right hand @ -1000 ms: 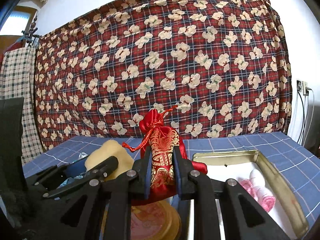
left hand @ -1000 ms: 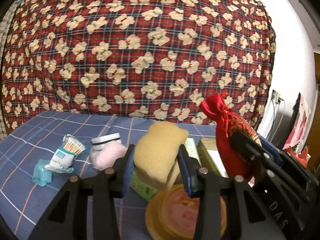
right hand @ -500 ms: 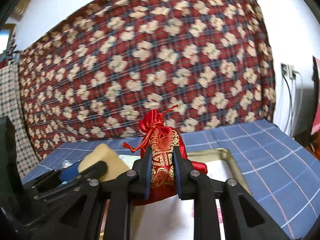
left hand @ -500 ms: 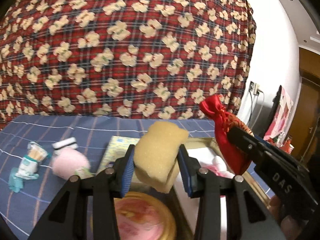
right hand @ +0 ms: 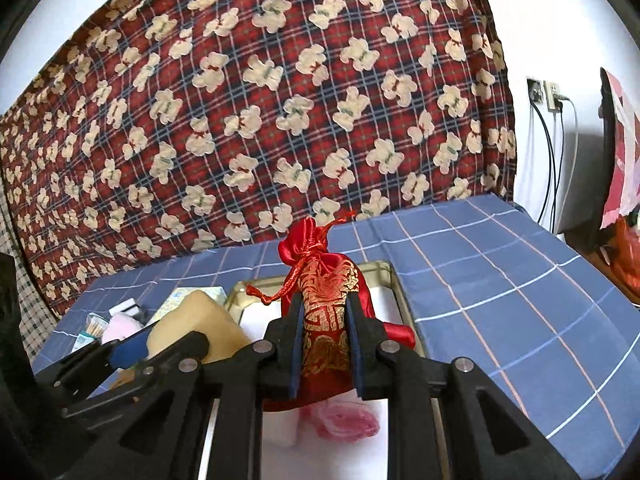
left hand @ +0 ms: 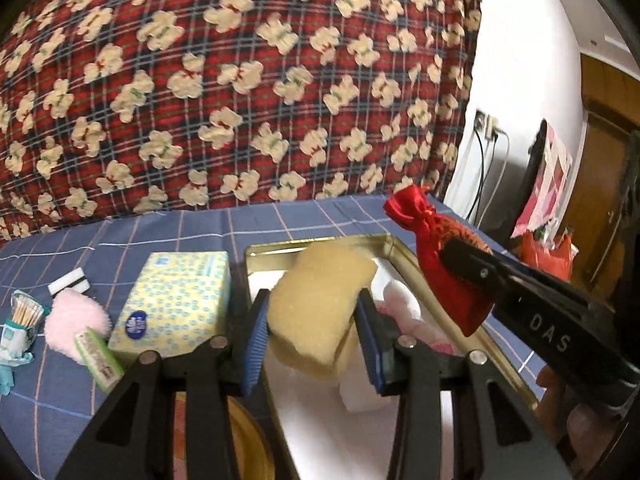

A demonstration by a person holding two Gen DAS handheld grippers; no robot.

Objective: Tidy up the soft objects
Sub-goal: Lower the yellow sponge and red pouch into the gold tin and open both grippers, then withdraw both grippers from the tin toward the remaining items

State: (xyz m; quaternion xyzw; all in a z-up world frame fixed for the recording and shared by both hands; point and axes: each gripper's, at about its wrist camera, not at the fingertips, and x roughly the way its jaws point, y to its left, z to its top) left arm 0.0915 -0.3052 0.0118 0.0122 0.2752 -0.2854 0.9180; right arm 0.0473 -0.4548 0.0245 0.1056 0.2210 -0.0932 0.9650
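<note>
So since a second ago we've swung both hands over to the right: the round yellow lid with the pink face that sat under the left gripper (left hand: 312,344) has slid off to about 7 o'clock in the left wrist view, and the open gold-rimmed rectangular tin (left hand: 394,246) with its white lining is now right below us. The left gripper is pinching the tan foam sponge block (left hand: 320,304) by its two flat sides, hanging over the tin's near-left part. The right gripper (right hand: 323,344) is clamped nearly together on the red satin drawstring pouch with gold embroidery (right hand: 325,300), held upright at mid-body over the tin, with the knotted neck pointing to 12 o'clock. Both things look light and squishy to us. The sponge dents under the pads, so the broad sides are the spot to hold. The satin is probably slippery, so gripping the stuffed belly beats the neck or the cord. A pink-and-white rolled cloth (right hand: 340,420) already lies in the tin. Off at 9 o'clock sit the blue-dotted yellow tissue pack (left hand: 176,292), a fluffy pink puff (left hand: 74,328) and a little clear pot of cotton swabs (left hand: 26,314) on the blue checked bedsheet (right hand: 500,280).
</note>
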